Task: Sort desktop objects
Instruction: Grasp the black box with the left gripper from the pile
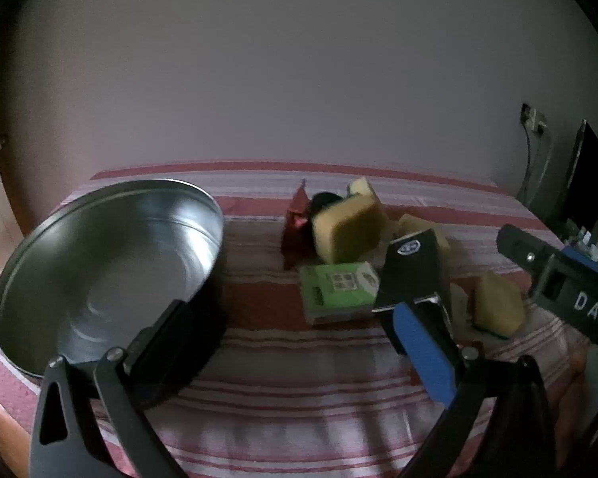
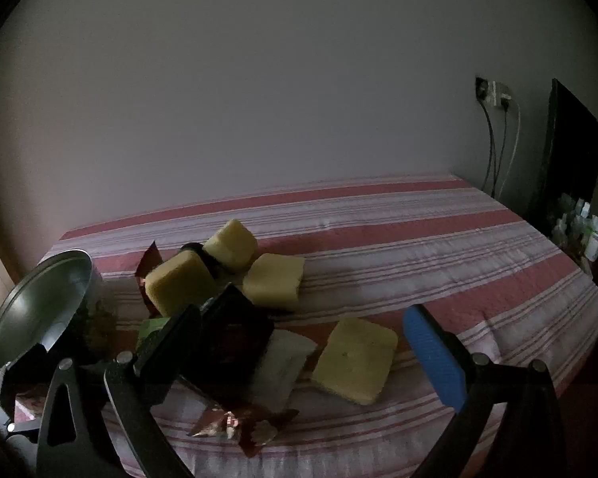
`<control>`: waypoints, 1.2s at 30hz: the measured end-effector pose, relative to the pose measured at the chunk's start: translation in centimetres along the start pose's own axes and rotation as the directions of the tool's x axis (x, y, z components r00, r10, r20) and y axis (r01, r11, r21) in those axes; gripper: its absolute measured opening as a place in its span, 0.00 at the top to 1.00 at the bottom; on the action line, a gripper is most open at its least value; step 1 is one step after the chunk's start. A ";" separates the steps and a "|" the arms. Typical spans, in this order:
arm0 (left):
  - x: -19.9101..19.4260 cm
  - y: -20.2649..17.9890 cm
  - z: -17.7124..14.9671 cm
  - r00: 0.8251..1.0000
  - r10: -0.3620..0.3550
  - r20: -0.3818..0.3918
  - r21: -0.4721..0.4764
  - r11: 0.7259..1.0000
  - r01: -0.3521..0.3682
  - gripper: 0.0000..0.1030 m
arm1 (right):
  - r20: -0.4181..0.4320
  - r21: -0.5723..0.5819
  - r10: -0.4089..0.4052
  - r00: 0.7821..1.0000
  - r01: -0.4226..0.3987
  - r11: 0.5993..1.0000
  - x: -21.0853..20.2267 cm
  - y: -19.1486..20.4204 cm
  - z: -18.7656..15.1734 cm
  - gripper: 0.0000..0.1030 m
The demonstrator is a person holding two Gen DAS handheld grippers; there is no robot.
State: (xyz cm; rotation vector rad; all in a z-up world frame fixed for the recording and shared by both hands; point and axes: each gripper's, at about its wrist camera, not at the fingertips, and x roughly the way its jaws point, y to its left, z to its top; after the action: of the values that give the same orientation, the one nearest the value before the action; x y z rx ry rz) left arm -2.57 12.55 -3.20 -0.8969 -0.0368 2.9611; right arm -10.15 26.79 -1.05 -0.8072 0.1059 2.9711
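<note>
A round metal basin stands on the striped cloth at the left; it also shows in the right wrist view. A heap lies right of it: several yellow sponges, a green packet, a red wrapper and a dark packet. My left gripper is open and empty, its left finger over the basin's near rim. My right gripper is open above the dark packet and a white pad, holding nothing.
The striped red and white cloth covers the table up to a plain wall. Cables hang from a wall socket at the right. A dark panel and small bottles stand beyond the right edge.
</note>
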 end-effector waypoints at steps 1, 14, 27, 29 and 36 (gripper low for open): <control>0.4 0.4 0.5 1.000 -0.009 -0.006 0.004 1.000 0.009 0.01 | 0.005 0.005 0.002 1.000 -0.002 1.000 0.1 -0.2 -0.1 0.00; 0.5 -1.0 0.5 0.998 -0.054 -0.030 0.045 0.997 0.055 0.01 | 0.023 0.023 -0.003 1.000 0.002 1.000 0.5 -3.0 -0.1 0.00; 0.2 -3.6 0.9 0.994 -0.107 -0.039 0.090 0.990 0.110 0.09 | 0.101 0.099 -0.056 0.993 0.046 0.994 -1.0 -9.1 -1.4 0.01; -0.1 -4.1 1.1 0.994 -0.109 -0.026 0.108 0.988 0.112 0.09 | 0.114 0.088 -0.052 0.992 0.042 0.995 -1.1 -9.2 -1.4 0.01; 1.3 -5.3 2.9 0.996 -0.083 -0.034 0.119 0.989 0.086 0.10 | 0.097 0.078 -0.058 0.994 0.051 0.996 -0.4 -9.9 -1.7 0.05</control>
State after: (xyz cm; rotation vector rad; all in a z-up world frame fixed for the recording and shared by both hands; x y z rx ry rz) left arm -5.01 17.86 -1.33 -0.8987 0.1013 2.8370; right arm -8.17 36.54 -2.77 -0.6417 0.1864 2.9297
